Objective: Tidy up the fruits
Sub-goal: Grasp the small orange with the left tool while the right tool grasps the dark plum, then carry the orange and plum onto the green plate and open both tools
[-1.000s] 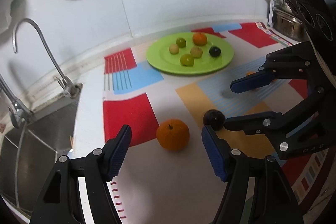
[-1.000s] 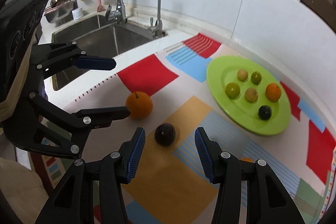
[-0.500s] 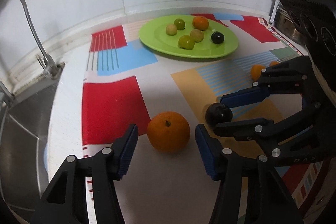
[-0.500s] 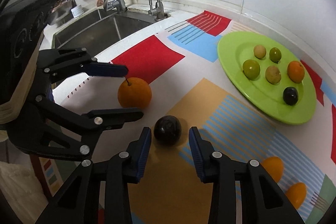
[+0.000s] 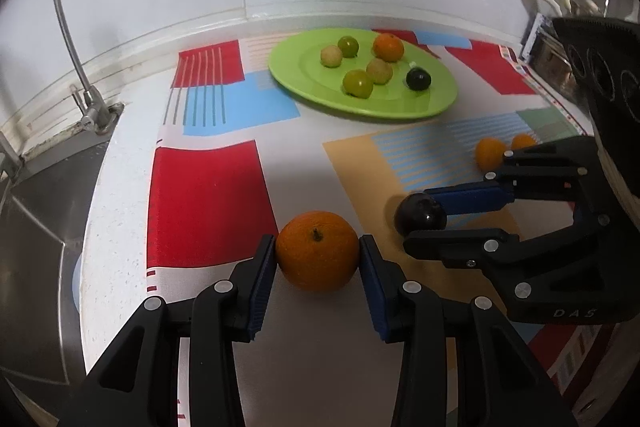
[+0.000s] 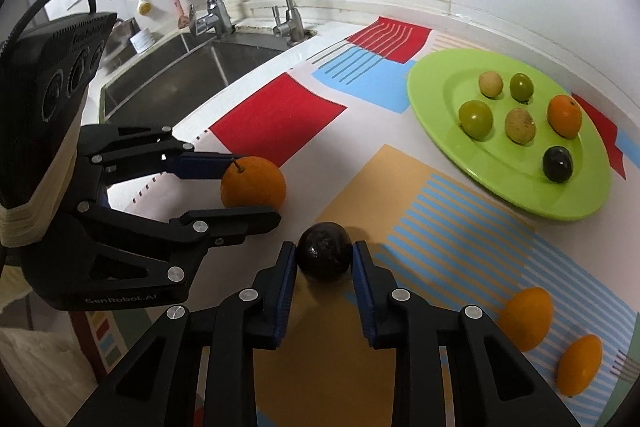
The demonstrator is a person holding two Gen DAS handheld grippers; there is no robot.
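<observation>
- The orange (image 5: 317,250) sits on the counter (image 5: 120,227) with the left claw (image 5: 318,259) closed to its width, both pads touching its sides
- The dark plum (image 6: 325,256) lies just beside it, pinched likewise by the right claw (image 6: 324,263)
- Best done by lifting both straight up, firm but gentle, then carrying them to the green plate (image 5: 304,91)
- Only the right view shows the sink (image 6: 192,67) basin and both stray small oranges (image 6: 526,317) in full
</observation>
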